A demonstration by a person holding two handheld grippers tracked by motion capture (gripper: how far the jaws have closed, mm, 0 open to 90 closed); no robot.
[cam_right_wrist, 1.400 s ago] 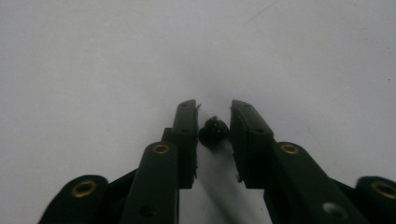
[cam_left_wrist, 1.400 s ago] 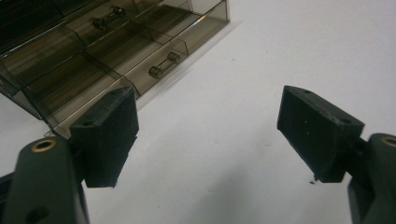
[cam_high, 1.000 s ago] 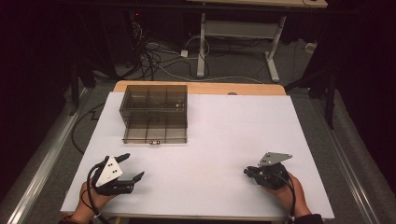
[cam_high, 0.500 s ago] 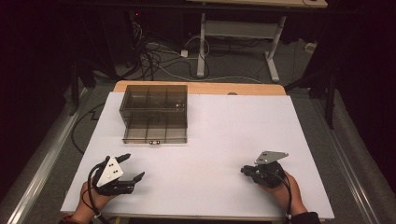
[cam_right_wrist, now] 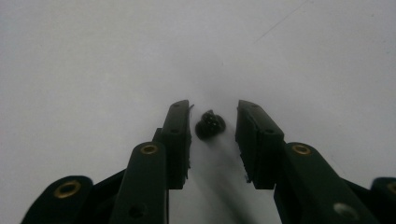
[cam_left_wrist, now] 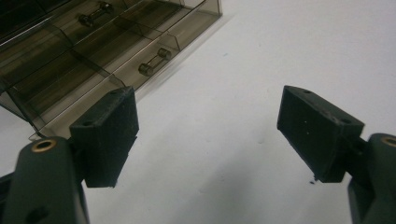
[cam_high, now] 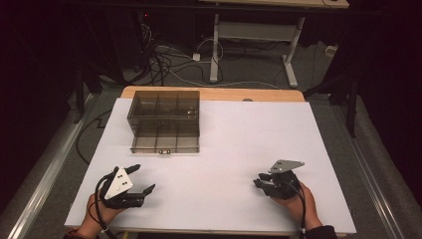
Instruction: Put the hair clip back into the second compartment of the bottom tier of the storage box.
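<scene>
A small black screw [cam_right_wrist: 210,125] lies on the white table sheet [cam_high: 239,144] between the jaws of my right gripper [cam_right_wrist: 212,109]. These jaws have just been opening, and a narrow gap shows on each side of the screw, so neither pad presses on it. In the high view the right gripper [cam_high: 261,181] rests near the front right of the table. My left gripper [cam_high: 143,178] sits at the front left, jaws wide apart with nothing between them [cam_left_wrist: 208,100].
A smoky clear compartment box [cam_high: 164,119] stands at the back left with its lid [cam_high: 165,143] folded down toward me. Small metal parts [cam_left_wrist: 154,60] lie in its compartments. Cables and a desk frame [cam_high: 254,35] are on the floor beyond.
The right gripper has edged slightly to the left on the sheet. The left hand and the box have kept their places.
</scene>
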